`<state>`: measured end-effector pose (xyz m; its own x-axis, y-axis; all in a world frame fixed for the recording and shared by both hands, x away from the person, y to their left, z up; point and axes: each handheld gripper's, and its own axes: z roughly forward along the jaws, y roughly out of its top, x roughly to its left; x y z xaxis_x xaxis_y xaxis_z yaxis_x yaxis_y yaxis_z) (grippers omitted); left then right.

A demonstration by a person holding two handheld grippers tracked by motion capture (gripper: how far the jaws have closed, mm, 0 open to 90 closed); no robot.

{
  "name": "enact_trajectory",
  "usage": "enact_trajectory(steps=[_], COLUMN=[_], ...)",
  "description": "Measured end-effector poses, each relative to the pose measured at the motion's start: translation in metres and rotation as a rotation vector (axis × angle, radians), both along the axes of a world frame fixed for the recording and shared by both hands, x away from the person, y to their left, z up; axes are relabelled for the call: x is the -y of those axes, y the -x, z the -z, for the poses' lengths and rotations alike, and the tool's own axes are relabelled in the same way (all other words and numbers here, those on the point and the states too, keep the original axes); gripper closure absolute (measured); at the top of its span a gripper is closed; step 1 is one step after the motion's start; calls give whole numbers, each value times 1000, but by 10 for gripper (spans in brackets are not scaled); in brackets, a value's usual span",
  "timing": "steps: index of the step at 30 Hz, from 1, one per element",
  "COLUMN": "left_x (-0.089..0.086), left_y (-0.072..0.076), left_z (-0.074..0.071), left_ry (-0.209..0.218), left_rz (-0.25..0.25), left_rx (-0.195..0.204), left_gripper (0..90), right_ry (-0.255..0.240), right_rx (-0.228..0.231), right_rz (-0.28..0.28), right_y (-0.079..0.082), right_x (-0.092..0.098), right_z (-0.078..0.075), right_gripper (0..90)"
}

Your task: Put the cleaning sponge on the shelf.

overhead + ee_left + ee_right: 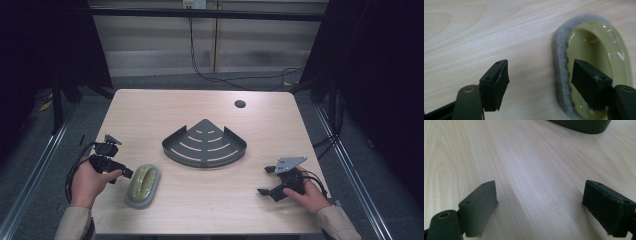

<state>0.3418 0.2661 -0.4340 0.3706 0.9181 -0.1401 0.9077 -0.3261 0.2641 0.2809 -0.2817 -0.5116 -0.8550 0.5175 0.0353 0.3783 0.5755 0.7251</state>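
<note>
Left claw (125, 173): one, sitting at the table's left in a hand (89, 182); its two jaws are standing spread, pinching nothing, bare wood lying between them in the left gripper view.
Scrubber (143, 184): one, an oval green piece on a grey felt pad, lying flat just right of the left claw; in the left gripper view (584, 65) its felt edge is showing just inside the right jaw, which is hanging over its green top; whether the jaw is touching it I cannot tell.
Rack (204, 143): one dark fan-shaped corner rack, resting mid-table, beyond both claws and between them.
Hole (240, 104): one, sitting far beyond the rack.
Right claw (266, 180): one, in a hand (309, 194) at the table's right, well apart from the scrubber; its two jaws are standing spread wide over bare wood, pinching nothing.
Table (150, 110): one, pale wood, lying under everything.
</note>
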Motion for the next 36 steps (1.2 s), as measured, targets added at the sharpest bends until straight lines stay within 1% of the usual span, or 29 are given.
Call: enact_trajectory(steps=[3,4,10,13,14,15,23,26,28,35,36], left_x=[4,6,13,16,18,20,30,34,38,43,45], left_y=[-1,-1,-2,-1,0,0,2,3,4,4,4], left_z=[-6,-9,-17,-21,-22,-23,-25,-25,-23,-20,-19], left_ry=[2,3,9,7,12,9,12,9,6,3,7], left_rz=[7,17,12,28,27,39,60,72,83,95,95], left_rx=[-6,-11,-9,-12,-13,-19,-25,-33,-48,-61,-69], left_gripper=[301,304,311,319,319,320,320,323,324,333,336], right_ry=[0,0,0,0,0,0,0,0,1,1,1], right_rx=[1,1,0,0,0,0,0,0,1,1,1], right_rz=[0,0,0,0,0,0,0,0,0,0,0], right_y=[0,0,0,0,0,0,0,0,0,0,0], right_x=[0,0,0,0,0,0,0,0,0,0,0], right_z=[0,0,0,0,0,0,0,0,0,0,0], right_gripper=[118,118,118,118,118,118,118,118,118,118,118])
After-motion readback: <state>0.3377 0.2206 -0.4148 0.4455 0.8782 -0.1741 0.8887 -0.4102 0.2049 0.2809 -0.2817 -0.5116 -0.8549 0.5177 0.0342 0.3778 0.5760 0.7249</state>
